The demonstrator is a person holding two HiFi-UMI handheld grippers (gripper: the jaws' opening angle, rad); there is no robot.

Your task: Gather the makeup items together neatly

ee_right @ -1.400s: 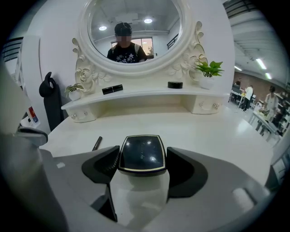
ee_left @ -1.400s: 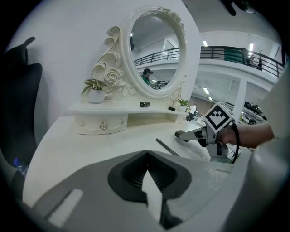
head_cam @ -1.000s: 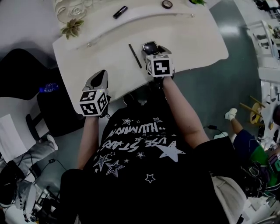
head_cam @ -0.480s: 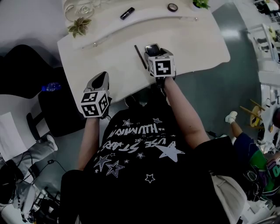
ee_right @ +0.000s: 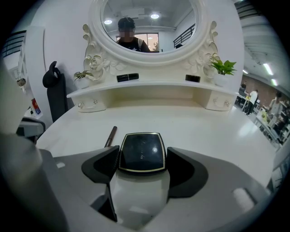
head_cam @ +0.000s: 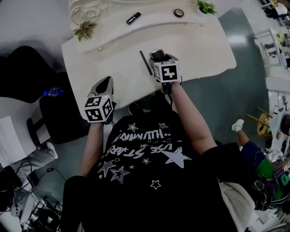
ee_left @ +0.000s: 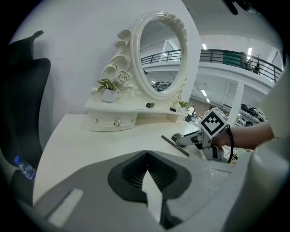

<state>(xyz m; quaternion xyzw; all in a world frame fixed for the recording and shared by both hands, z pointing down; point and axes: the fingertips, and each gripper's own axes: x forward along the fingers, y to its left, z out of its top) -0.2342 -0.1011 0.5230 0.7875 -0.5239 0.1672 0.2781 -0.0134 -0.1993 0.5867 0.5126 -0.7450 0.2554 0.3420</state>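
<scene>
Compact [ee_right: 141, 154], underside hidden, sits pinched in right gripper [ee_right: 143, 149].

— What is the person wearing?
— A black short-sleeved T-shirt [head_cam: 145, 158] printed with white stars and white lettering.
— And the tools?
— The left gripper [head_cam: 107, 79] and right gripper [head_cam: 157, 55] are grey with dark ribbed pads. Each carries a white cube [head_cam: 165, 72] with black square markers.

I've got a white vanity table [head_cam: 195, 45] upper centre of frame, dark pencil [head_cam: 146, 62] flat on it. Raised shelf [head_cam: 154, 20] behind: black tube [head_cam: 133, 18], round pot [head_cam: 179, 13], upper-left plant [head_cam: 84, 31], upper-right plant [head_cam: 206, 7].
</scene>
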